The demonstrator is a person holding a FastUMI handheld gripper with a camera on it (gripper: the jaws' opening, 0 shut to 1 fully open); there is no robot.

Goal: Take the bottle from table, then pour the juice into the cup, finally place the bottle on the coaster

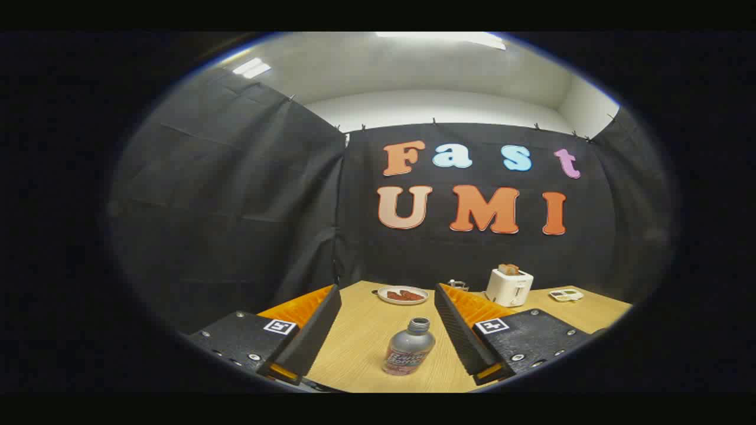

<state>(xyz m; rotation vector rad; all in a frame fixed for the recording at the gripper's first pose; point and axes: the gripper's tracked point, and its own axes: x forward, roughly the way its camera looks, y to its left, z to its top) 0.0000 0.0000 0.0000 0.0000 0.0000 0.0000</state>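
My claw [387, 295] is level and pointed straight across the wooden table [354, 348] toward the booth's back wall, with the two fingers [310, 330] spread wide apart and nothing between the pads touching them. I hold it low, just above the tabletop, so the fingers run forward on either side of the bottle [409, 353] like a gate standing wide. The bottle sits upright on the table in the gap between my fingers, a little nearer the right finger than the left, and clear of both. It is a small silvery metal bottle with a printed label around its body; its threaded neck is bare, with no cap on it. Its top reaches about to the level of my fingertips, so it stands within the span of the fingers rather than beyond them. Past the fingertips, farther back on the table, a white plate [403, 294] holds some dark reddish food. To the right of the plate, partly behind my right finger, there is a small metallic thing [458, 285] that I cannot make out. Beyond that stands a white toaster [509, 287] with a slice of bread sticking up from its slot, and farther right lies a small flat white object [566, 295] near the table's far corner.
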